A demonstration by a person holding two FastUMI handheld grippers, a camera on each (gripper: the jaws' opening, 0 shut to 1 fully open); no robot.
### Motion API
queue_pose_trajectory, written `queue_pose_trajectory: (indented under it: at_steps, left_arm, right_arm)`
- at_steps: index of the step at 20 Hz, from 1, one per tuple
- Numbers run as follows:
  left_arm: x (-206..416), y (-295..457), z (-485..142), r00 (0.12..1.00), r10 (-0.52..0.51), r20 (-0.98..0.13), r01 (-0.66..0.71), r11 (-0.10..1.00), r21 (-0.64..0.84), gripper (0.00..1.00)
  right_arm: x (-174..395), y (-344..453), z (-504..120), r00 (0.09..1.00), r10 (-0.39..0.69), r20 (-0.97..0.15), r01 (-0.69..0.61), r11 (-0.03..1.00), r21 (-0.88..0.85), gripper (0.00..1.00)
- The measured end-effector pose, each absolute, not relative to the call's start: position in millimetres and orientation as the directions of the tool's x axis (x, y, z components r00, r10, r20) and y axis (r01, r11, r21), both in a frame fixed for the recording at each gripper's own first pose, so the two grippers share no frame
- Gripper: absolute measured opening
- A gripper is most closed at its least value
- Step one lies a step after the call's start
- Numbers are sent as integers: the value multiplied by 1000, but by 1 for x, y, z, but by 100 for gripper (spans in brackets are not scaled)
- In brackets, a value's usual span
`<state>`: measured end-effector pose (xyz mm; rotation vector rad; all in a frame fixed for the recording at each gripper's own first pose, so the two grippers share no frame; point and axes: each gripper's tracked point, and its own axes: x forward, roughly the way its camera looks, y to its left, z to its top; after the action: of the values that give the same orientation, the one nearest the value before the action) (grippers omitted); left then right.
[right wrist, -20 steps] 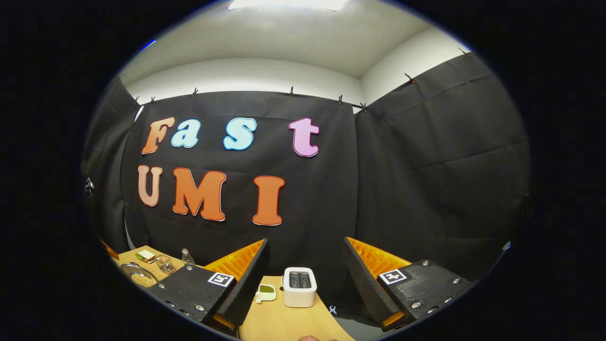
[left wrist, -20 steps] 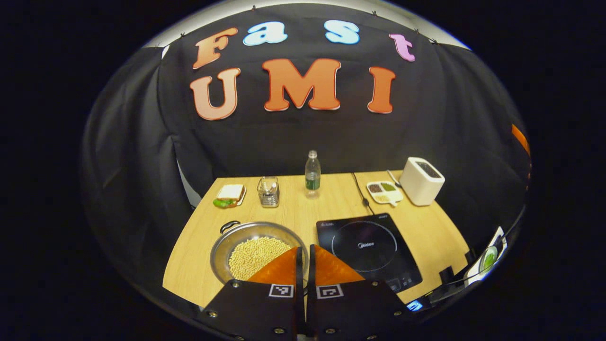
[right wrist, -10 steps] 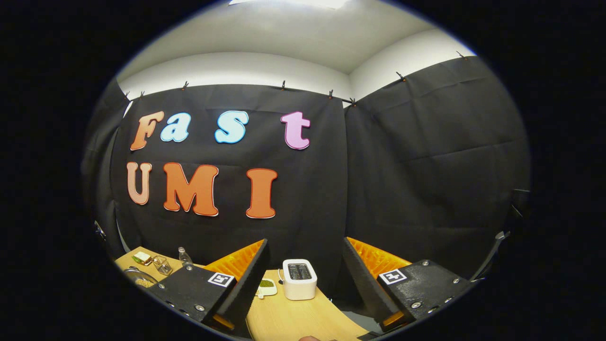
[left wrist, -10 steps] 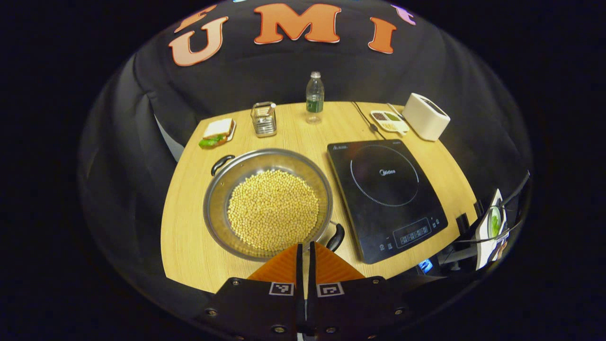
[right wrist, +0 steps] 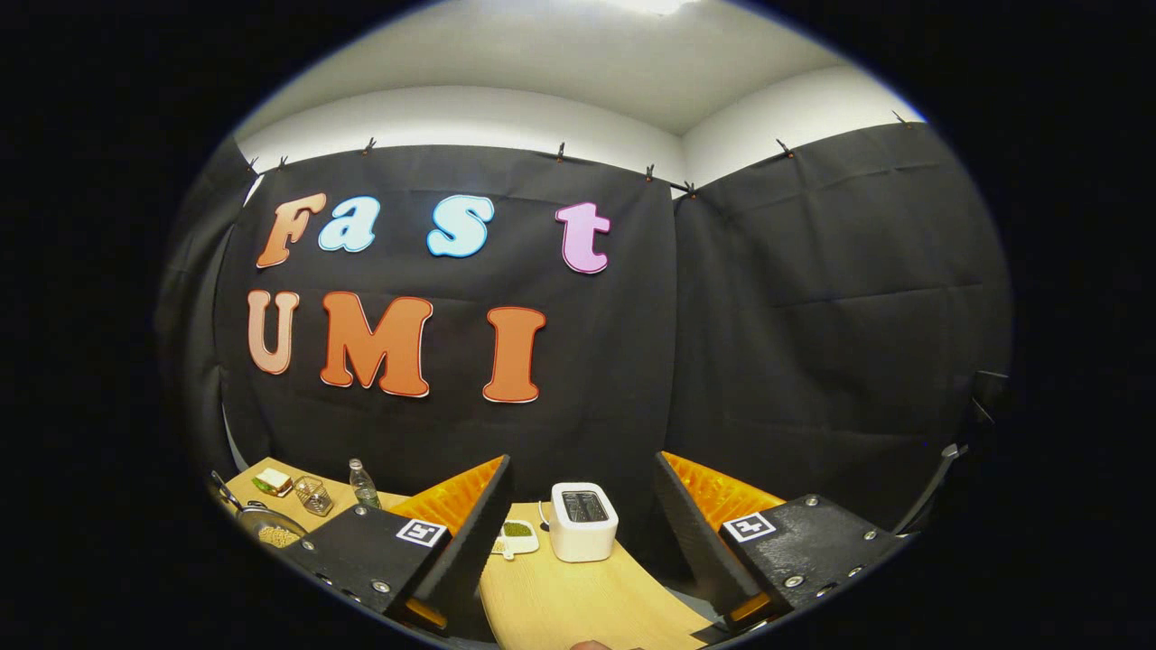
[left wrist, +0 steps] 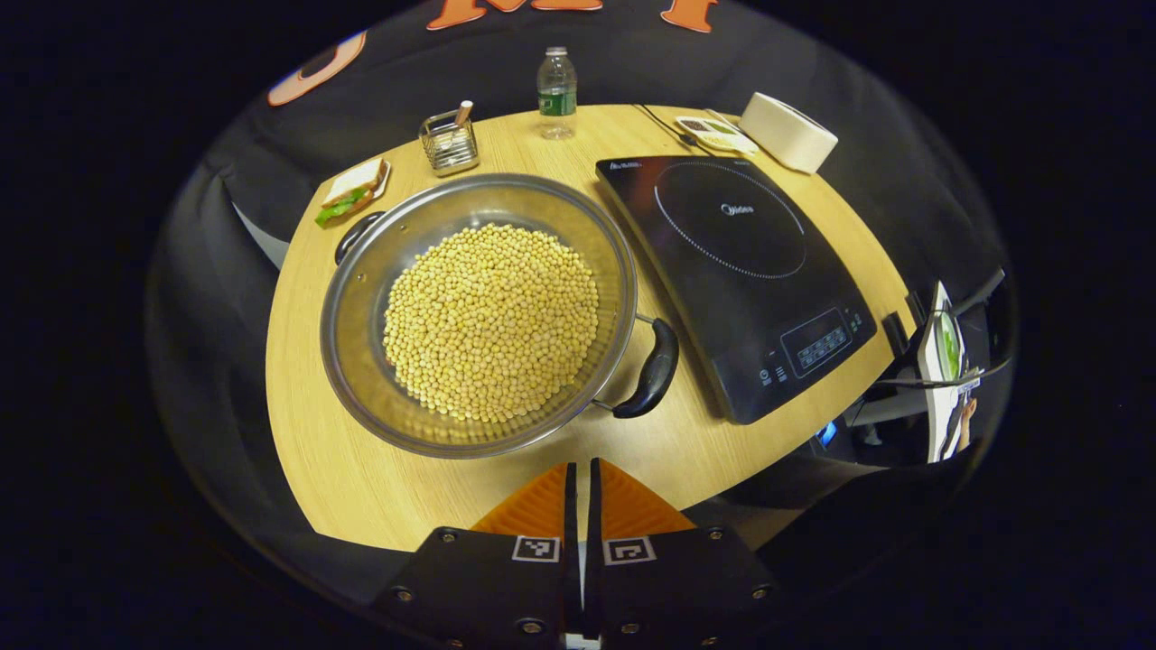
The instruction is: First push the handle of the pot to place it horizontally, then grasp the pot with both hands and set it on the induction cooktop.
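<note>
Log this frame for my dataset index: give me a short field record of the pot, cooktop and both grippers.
pot: on table, full of yellow beans, left of cooktop
near handle: points toward cooktop, not yet horizontal
induction cooktop: bare
left gripper: shut, empty, short of pot
right gripper: open, raised, facing toaster

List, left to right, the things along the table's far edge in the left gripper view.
Sandwich → wire holder → water bottle → divided dish → toaster.
</note>
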<state>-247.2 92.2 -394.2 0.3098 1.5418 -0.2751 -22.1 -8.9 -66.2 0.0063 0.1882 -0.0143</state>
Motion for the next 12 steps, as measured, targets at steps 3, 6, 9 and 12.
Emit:
queue_pose_trajectory:
  at_steps: [3,6,9,12]
  left_arm:
    - [-247,88,-411,-17,16,-1000,407,913,8,3]
    - [-241,74,-425,-33,-8,-999,425,905,-21,3]
    - [-238,62,-436,-53,-18,-998,432,901,-40,2]
    - [-231,52,-443,-65,-26,-998,420,906,-51,2]
  right_arm:
    - [-28,-8,-67,981,-28,-192,29,1000,1,95]
    - [-34,-14,-67,978,-57,-201,56,998,-13,95]
    - [-41,-25,-66,975,-95,-203,91,995,-28,95]
    - [-50,-38,-66,968,-136,-211,130,991,-44,100]
